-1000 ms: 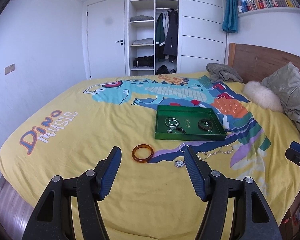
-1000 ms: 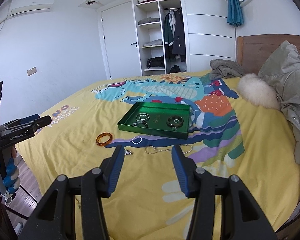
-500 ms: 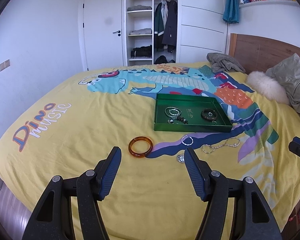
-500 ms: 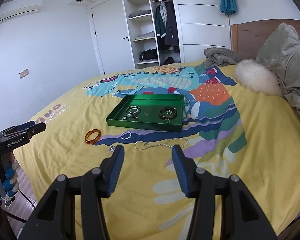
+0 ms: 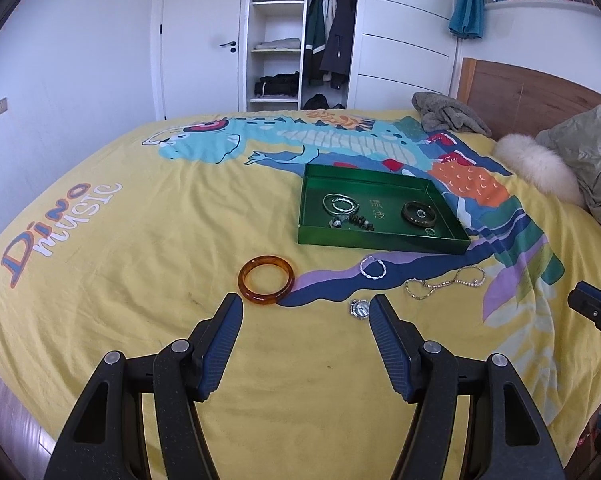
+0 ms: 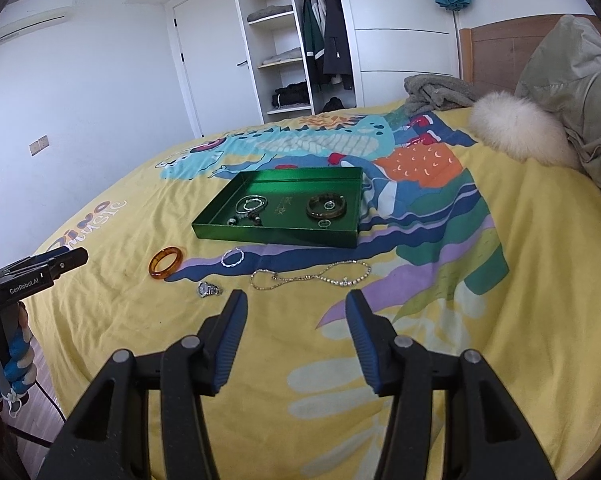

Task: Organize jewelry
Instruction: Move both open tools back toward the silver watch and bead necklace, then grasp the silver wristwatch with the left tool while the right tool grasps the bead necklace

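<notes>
A green tray (image 5: 380,242) (image 6: 276,236) lies on the yellow bedspread with several bracelets and rings inside. In front of it on the spread lie an amber bangle (image 5: 265,279) (image 6: 165,263), a thin silver bracelet (image 5: 372,268) (image 6: 232,258), a sparkly chain necklace (image 5: 444,282) (image 6: 312,276) and a small silver watch (image 5: 359,309) (image 6: 208,289). My left gripper (image 5: 305,305) stands open just short of the bangle and watch, nothing between its fingers. My right gripper (image 6: 296,300) is open too, just short of the necklace.
A white fluffy cushion (image 5: 536,168), a beige jacket (image 6: 572,92) and a grey cloth (image 5: 448,114) lie by the wooden headboard. An open wardrobe (image 5: 300,36) and a door stand beyond the bed. A hand in a blue and white glove (image 6: 4,356) holds the left gripper.
Both grippers have come down and closer to the loose jewelry, which now looks larger and nearer in both views. Nothing on the bed has moved.
</notes>
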